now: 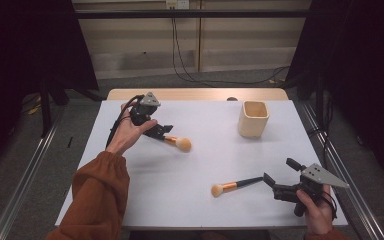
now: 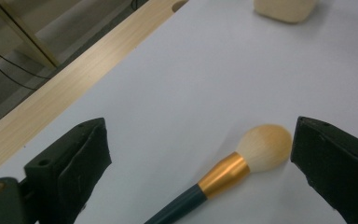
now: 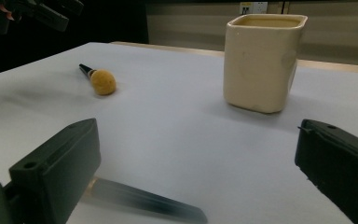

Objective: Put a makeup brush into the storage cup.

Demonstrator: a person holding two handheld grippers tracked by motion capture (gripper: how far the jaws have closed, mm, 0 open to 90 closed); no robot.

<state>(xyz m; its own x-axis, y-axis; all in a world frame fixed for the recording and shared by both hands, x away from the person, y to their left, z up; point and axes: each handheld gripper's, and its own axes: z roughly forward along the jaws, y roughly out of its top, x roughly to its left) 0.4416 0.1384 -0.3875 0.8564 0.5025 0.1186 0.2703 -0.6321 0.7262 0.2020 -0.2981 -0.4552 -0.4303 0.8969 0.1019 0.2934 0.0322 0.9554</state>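
Two makeup brushes with dark handles, gold ferrules and tan heads lie on the white table (image 1: 205, 165). My left gripper (image 1: 161, 131) hovers open over the handle of the far brush (image 1: 179, 143). In the left gripper view that brush (image 2: 228, 170) lies between the wide-apart jaws of the left gripper (image 2: 200, 135), touching neither. The near brush (image 1: 232, 187) points its handle at my right gripper (image 1: 278, 170), which is open. In the right gripper view its blurred handle (image 3: 140, 200) lies low between the jaws of the right gripper (image 3: 198, 135). A cream square cup (image 1: 253, 119) stands upright at the back right.
The cup (image 3: 261, 60) stands ahead of the right gripper, and the far brush (image 3: 101, 81) lies to its left. A wooden strip (image 1: 195, 94) borders the table's far edge. Metal rails (image 1: 25, 180) run along both sides on the floor.
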